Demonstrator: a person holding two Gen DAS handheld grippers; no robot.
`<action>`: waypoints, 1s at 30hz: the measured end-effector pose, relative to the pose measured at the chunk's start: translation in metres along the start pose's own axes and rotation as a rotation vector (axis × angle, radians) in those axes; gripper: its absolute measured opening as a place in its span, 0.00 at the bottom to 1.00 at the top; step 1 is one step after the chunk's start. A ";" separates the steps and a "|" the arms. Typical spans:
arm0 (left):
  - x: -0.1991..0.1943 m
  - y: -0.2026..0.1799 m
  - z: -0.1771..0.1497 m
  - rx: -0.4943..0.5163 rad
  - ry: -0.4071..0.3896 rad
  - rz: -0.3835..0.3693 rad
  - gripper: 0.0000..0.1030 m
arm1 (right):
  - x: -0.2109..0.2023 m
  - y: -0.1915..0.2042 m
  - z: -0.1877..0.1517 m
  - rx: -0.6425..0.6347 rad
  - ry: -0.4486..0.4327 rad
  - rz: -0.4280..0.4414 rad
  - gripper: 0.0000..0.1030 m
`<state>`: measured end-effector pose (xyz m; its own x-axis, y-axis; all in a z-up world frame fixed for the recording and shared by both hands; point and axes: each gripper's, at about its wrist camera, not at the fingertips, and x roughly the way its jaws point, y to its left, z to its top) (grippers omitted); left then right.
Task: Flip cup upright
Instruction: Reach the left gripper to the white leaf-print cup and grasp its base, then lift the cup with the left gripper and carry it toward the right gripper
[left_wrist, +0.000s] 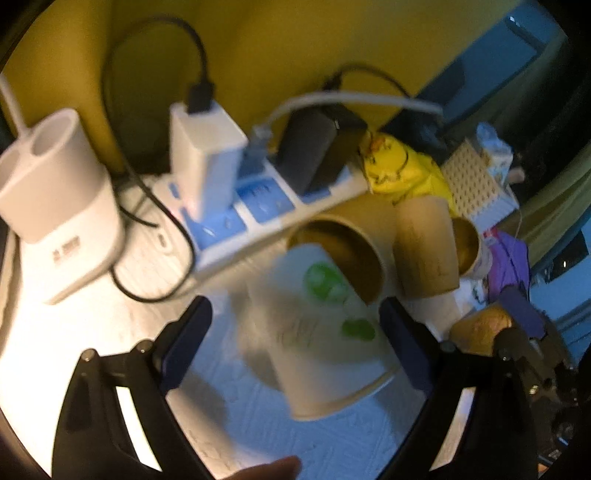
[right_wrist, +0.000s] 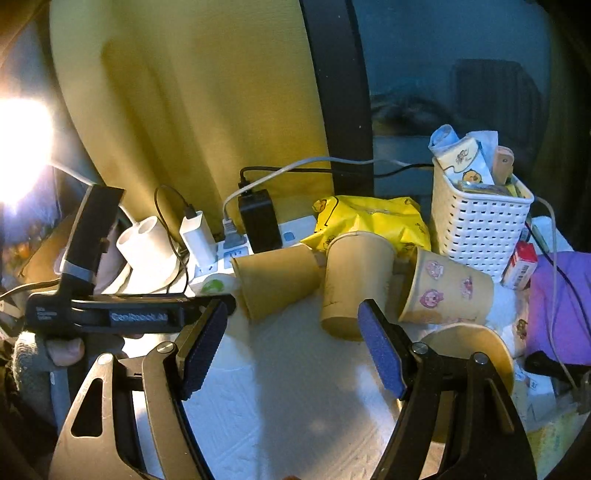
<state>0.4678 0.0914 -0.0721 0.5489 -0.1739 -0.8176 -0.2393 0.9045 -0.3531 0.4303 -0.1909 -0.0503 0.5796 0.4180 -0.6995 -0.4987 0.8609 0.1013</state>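
A white paper cup with green dots (left_wrist: 321, 332) lies tilted between the fingers of my left gripper (left_wrist: 295, 332), rim toward the camera; it is motion-blurred. The jaws are wide open and do not touch it. Behind it lie a brown cup on its side (left_wrist: 351, 251), an upside-down brown cup (left_wrist: 424, 247) and a sticker cup (left_wrist: 472, 251). In the right wrist view my right gripper (right_wrist: 291, 347) is open and empty over the white cloth (right_wrist: 295, 406). The brown cups (right_wrist: 277, 280) (right_wrist: 354, 280) and the sticker cup (right_wrist: 447, 291) lie ahead of it. The white cup's base (right_wrist: 218, 284) shows just past the left gripper's body (right_wrist: 110, 314).
A power strip (left_wrist: 258, 206) with chargers and cables runs along the back by a yellow wall. A white holder (left_wrist: 62, 206) stands at left. A yellow bag (right_wrist: 369, 218), a white basket (right_wrist: 476, 225), a purple cloth (right_wrist: 557, 302) and a tan lid (right_wrist: 476, 343) crowd the right.
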 end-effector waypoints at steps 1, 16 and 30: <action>0.004 -0.001 -0.002 0.002 0.014 0.003 0.90 | -0.002 0.001 0.000 -0.007 -0.003 -0.003 0.74; -0.024 0.002 -0.040 0.135 0.073 -0.010 0.62 | -0.035 0.022 -0.004 -0.050 -0.044 -0.011 0.74; -0.114 -0.018 -0.137 0.420 0.022 -0.061 0.62 | -0.114 0.069 -0.050 -0.087 -0.066 -0.003 0.74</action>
<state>0.2996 0.0416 -0.0350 0.5337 -0.2366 -0.8119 0.1425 0.9715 -0.1894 0.2975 -0.1936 0.0009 0.6209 0.4366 -0.6511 -0.5498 0.8345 0.0353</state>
